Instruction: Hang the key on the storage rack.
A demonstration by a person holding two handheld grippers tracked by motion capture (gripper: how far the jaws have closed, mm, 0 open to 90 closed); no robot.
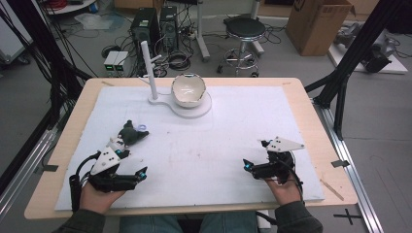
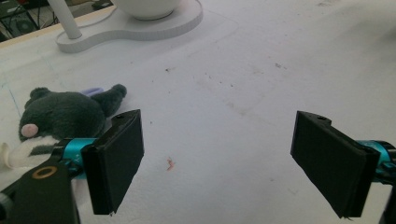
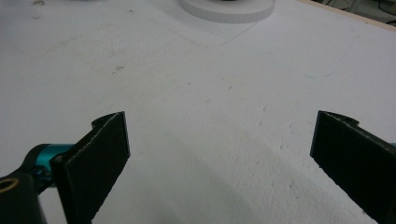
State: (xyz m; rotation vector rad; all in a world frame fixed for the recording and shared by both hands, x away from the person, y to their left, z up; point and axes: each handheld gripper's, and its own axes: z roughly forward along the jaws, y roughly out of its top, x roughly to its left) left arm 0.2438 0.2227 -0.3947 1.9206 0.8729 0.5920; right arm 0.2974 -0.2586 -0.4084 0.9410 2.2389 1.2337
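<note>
Grey plush toy [image 1: 131,133] lies just beside the spread left tool [image 1: 132,168]; right tool [image 1: 256,155] spread too, over bare white mat [image 1: 204,145].

Stool [image 1: 246,29], cardboard box [image 1: 318,22], cabled floor [image 1: 97,43]

Off counter: black stool [image 1: 245,29], cardboard box [image 1: 318,22], two computer towers [image 1: 154,26], loose cables on floor [image 1: 39,107].

Plush toy [image 2: 65,114] half hidden behind left claw [image 2: 233,163] in left gripper view. Bowl [image 2: 145,7] cut by top edge. Stand [image 3: 227,9] clipped at top edge, right gripper view.
</note>
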